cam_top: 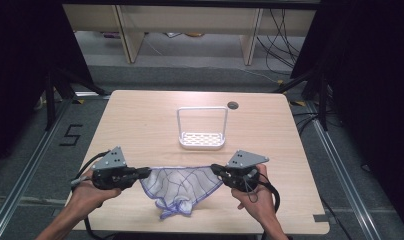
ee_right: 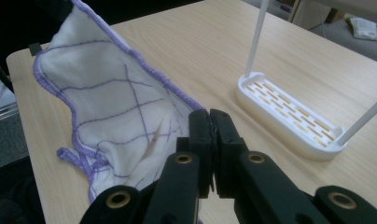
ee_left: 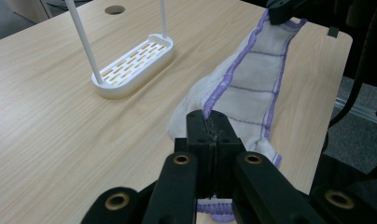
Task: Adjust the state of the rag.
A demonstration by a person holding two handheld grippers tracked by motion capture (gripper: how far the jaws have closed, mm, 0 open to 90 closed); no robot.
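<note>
One wooden table (cam_top: 140, 125), seen from the high view, with a round cable hole (cam_top: 233, 105) near its far edge. On it: one white rack (cam_top: 202, 131) with a slotted base and a tall wire hoop, standing at mid-table; one white cloth (cam_top: 180, 187) with purple edging and purple grid lines.

Two grippers are counted, one per hand. The left gripper (cam_top: 142, 173) is held at the cloth's left upper corner; the right gripper (cam_top: 217, 170) at the right upper corner. The cloth's top hem is stretched taut between them, near the table's front edge, well in front of the rack. The lower part sags and is bunched on the tabletop.

In the left gripper view, the jaws are seen pressed together on the purple hem of the cloth (ee_left: 252, 88), which runs away towards the other gripper; the rack (ee_left: 133, 65) stands apart to the left. In the right gripper view, the jaws are likewise closed on the cloth (ee_right: 116, 112) edge, with the rack (ee_right: 289, 116) apart at the right.

Writing: a "5" (cam_top: 71, 135) is marked in black on the floor left of the table. No brand can be read on the rack or the cloth.

Two hands (cam_top: 87, 192) are seen entering from the bottom edge.
</note>
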